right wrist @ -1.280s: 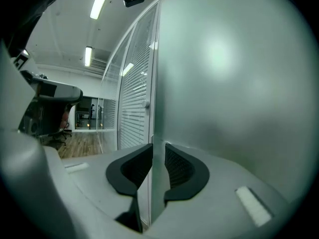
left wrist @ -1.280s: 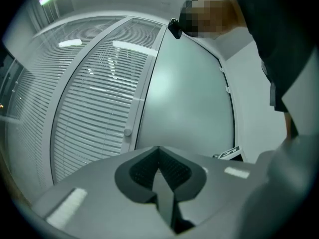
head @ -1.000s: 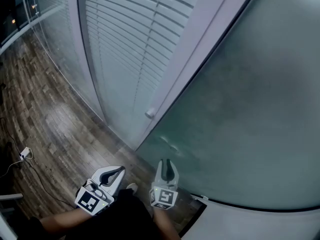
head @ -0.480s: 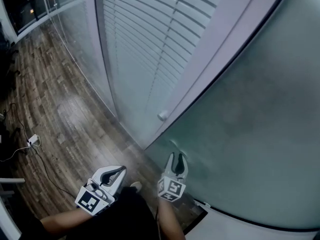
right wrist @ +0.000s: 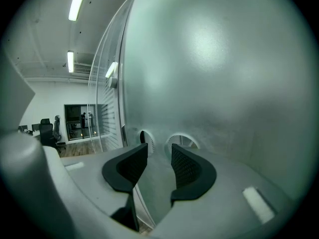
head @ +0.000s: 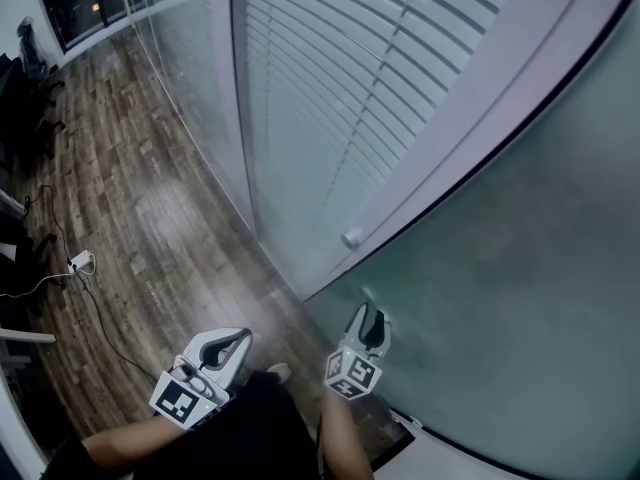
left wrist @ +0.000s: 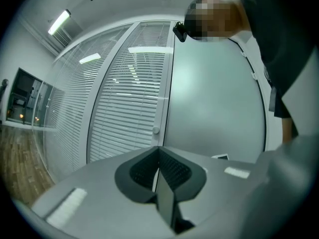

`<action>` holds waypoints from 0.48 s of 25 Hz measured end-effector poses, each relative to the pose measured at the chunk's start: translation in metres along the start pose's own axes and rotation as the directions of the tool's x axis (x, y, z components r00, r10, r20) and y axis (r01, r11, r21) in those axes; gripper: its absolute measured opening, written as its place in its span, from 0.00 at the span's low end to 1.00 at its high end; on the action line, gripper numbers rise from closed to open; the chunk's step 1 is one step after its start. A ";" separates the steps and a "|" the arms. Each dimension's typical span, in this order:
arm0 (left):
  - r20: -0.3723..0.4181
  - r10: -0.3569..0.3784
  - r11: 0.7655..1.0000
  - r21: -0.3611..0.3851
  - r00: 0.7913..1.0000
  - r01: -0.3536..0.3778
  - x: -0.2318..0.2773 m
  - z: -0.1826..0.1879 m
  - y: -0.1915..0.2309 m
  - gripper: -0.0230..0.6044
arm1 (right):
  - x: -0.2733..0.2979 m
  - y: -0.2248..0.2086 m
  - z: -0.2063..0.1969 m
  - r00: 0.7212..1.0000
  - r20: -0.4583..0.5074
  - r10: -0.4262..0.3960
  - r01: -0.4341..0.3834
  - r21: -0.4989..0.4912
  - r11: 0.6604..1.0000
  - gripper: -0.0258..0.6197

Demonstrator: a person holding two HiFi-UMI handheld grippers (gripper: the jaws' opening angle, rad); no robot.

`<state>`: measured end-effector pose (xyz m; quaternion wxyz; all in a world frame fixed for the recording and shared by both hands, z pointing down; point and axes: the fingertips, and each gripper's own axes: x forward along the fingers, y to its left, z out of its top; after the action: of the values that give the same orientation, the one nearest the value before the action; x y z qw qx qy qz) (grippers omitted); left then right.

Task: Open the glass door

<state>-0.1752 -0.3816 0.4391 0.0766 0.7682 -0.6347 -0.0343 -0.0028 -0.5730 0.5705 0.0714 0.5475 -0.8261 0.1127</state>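
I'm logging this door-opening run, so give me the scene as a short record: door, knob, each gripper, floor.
door: frosted glass door at right, beside slatted blinds
knob: small round knob at the door's edge
left gripper: fingers shut, nothing between them, away from the door
right gripper: fingers opening, gripping nothing, close to the frosted glass; contact cannot be told
floor: wood floor, with a cable lying at left

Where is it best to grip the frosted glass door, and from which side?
On the frosted glass door, probably its free edge beside the two round cut-outs, coming edge-on, one jaw on each face: the pane is flat and smooth. The right gripper, jaws opening and empty, points there.
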 end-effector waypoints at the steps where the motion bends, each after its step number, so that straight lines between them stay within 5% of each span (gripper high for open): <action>1: 0.004 0.008 1.000 0.007 1.000 -0.008 -0.002 0.000 0.002 0.04 | 0.001 0.000 -0.001 1.000 0.002 -0.003 0.003 0.003 1.000 0.24; 12: 0.052 0.037 0.999 0.008 0.998 -0.038 -0.015 0.016 0.019 0.04 | 0.014 -0.004 0.001 0.993 -0.016 -0.119 0.118 -0.020 0.993 0.22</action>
<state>-0.1986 -0.3710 0.4255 0.0572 0.7552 -0.6510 -0.0500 -0.0044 -0.5872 0.5735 0.0903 0.5939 -0.7925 0.1050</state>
